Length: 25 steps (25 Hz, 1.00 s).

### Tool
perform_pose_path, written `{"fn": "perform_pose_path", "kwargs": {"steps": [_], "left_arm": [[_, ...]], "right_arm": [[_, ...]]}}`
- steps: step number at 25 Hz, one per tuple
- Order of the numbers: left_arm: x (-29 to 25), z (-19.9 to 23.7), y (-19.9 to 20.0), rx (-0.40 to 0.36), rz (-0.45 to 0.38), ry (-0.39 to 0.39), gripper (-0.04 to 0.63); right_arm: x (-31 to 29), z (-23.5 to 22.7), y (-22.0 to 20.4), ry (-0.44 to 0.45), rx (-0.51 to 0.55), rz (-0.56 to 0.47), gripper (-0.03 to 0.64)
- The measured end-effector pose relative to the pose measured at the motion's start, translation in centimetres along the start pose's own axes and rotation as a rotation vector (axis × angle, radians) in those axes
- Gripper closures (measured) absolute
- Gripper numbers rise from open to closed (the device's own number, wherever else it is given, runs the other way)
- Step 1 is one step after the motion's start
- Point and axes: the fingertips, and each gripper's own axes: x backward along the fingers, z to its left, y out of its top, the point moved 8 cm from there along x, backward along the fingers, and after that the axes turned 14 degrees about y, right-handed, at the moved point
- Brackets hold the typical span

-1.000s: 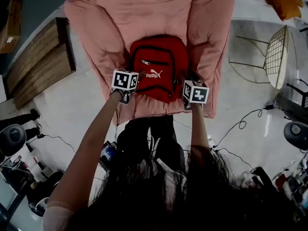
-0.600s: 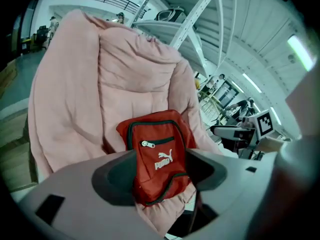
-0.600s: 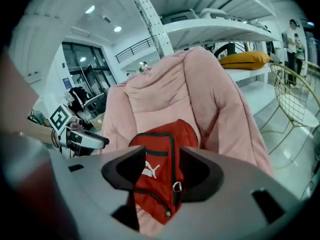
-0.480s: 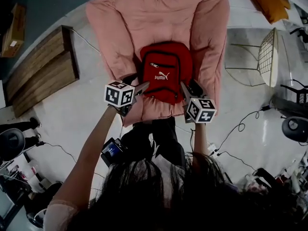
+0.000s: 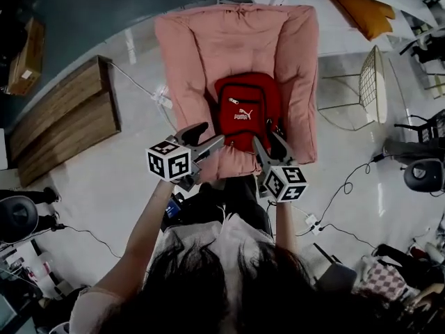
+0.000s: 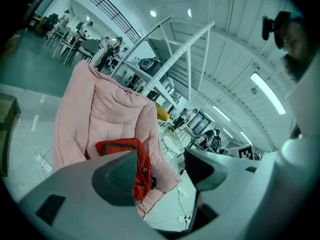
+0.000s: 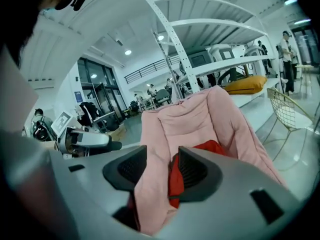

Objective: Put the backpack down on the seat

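Note:
A red backpack (image 5: 243, 112) with a white logo rests upright on the seat of a pink padded armchair (image 5: 236, 40). Both grippers hang in front of the chair, clear of the bag. My left gripper (image 5: 208, 136) is open, nothing between its jaws; in its own view the backpack (image 6: 140, 159) shows beyond the left gripper (image 6: 160, 169). My right gripper (image 5: 267, 141) is open too, jaws empty; past the right gripper (image 7: 162, 170) I see the pink chair arm (image 7: 152, 184) and a strip of the backpack (image 7: 175, 181).
A wooden pallet (image 5: 62, 120) lies on the floor at left. A wire chair (image 5: 368, 85) stands at right, with cables (image 5: 348, 179) trailing over the floor. An orange cushion (image 5: 365, 12) sits at the back right. The person's dark legs (image 5: 222, 200) stand before the chair.
Both grippers have let go of the backpack and drawn back toward me, jaws now open. The backpack stays on the seat. The head view has pulled away from the chair.

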Motion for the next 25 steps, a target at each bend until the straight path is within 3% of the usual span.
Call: {"fn": "perform_pose_path", "kwargs": {"steps": [8, 12, 17, 25], "left_arm": [[9.4, -1.4, 0.1, 0.061, -0.125, -0.078, 0.338], [12.3, -1.5, -0.9, 0.042, -0.120, -0.084, 0.398], [14.1, -0.9, -3.2, 0.041, -0.086, -0.100, 0.454], [15.6, -2.6, -6.3, -0.158, -0.099, -0.042, 0.477]], "right_arm": [[2.6, 8.9, 0.8, 0.041, -0.003, -0.117, 0.486], [4.1, 12.3, 0.1, 0.047, -0.028, -0.170, 0.508], [5.8, 15.1, -2.1, 0.021, -0.019, -0.128, 0.522], [7.7, 16.9, -4.0, 0.032, -0.019, -0.043, 0.537]]}}
